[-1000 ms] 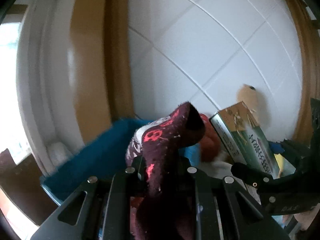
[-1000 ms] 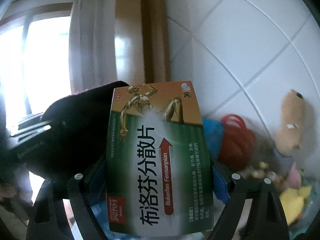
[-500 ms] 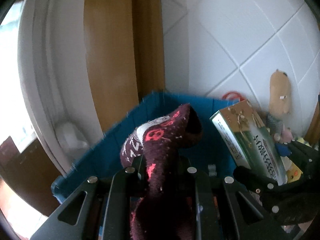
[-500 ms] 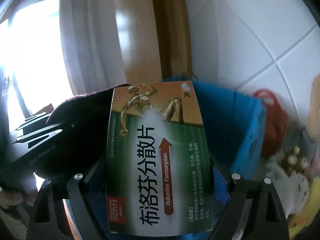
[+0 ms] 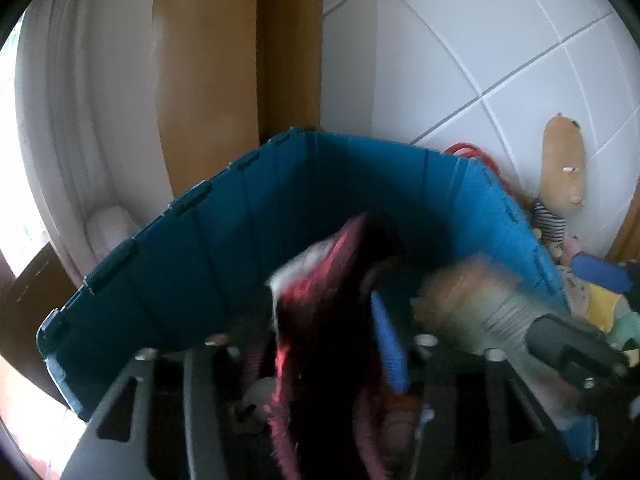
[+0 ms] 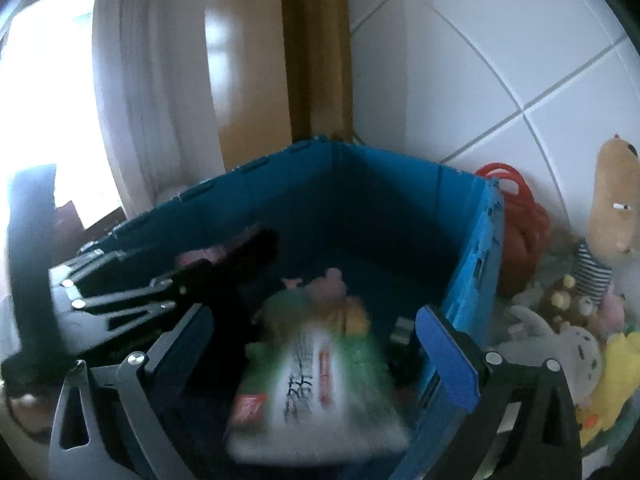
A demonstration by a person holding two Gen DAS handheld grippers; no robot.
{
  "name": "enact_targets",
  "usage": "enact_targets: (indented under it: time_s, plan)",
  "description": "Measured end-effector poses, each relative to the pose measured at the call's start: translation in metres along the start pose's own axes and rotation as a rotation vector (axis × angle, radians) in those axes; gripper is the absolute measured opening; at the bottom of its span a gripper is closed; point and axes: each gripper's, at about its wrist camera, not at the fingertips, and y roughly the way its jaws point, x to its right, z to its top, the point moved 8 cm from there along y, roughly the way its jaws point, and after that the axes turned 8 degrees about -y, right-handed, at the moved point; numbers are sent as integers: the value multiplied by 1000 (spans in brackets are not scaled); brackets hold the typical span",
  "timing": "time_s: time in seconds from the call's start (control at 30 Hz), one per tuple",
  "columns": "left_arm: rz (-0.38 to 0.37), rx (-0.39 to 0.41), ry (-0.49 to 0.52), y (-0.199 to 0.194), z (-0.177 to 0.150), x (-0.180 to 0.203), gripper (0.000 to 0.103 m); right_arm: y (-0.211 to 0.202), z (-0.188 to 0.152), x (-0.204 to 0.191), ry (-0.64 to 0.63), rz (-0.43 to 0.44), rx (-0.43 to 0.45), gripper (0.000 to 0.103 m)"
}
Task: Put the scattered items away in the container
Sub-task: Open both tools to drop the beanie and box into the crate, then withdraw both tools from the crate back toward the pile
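So both grippers are hanging over the blue crate (image 6: 400, 200) by the tiled wall. The right gripper (image 6: 312, 344) has just been opening, jaws spread wide, and the medicine box (image 6: 320, 384) is blurring loose between them above the crate. The left gripper (image 5: 320, 360) has just been opening too, with the dark sock (image 5: 324, 320) sitting loose between its spread jaws.

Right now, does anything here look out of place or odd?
Yes. Plush toys and a red bag lie outside the blue bin, heaped by the tiled wall. The medicine box and sock are blurred, dropping from the just-opened grippers into the bin.
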Motion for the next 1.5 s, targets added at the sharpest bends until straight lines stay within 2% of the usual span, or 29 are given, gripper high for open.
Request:
enact_targets:
  time_s: [0.03, 0.07, 0.33, 0.5, 0.6, 0.8, 0.93, 1.03, 1.1, 1.13, 1.17, 1.3, 1.4, 1.5]
  plan:
    - [-2, 7, 0, -3, 0, -2, 83, -3, 0, 0, 2, -4, -1, 103]
    - [-7, 12, 3, -4, -2, -2, 85, -4, 3, 4, 7, -7, 4, 103]
    - [39, 24, 39, 1, 2, 3, 85, -14, 1, 24, 60, -27, 42, 103]
    - [91, 68, 61, -4, 3, 6, 85, -29, -20, 33, 111, -34, 70, 103]
    - [32, 66, 32, -13, 0, 15, 85, -46, -29, 44, 131, -47, 115, 103]
    - [-61, 146, 66, -62, -8, 74, 85, -84, -55, 81, 168, -117, 158, 103]
    - [-153, 164, 90, -93, -25, 127, 85, -109, -93, 117, 199, -179, 146, 103]
    - [-263, 164, 97, -113, -39, 174, 85, -131, -132, 151, 223, -248, 112, 103]
    - [-306, 166, 120, -121, -50, 205, 89, -143, -155, 175, 252, -278, 91, 103]
    - [-320, 167, 135, -124, -57, 223, 96, -149, -167, 186, 267, -289, 80, 103]
    - [-323, 166, 146, -122, -64, 236, 98, -155, -178, 197, 282, -300, 69, 103]
    - [-353, 87, 189, -108, -104, 294, 98, -173, -224, 236, 319, -331, 22, 103]
    - [-334, -11, 226, -83, -146, 333, 98, -176, -263, 261, 345, -322, -39, 103]
    - [-312, -129, 241, -54, -194, 357, 98, -174, -301, 277, 374, -295, -115, 103]
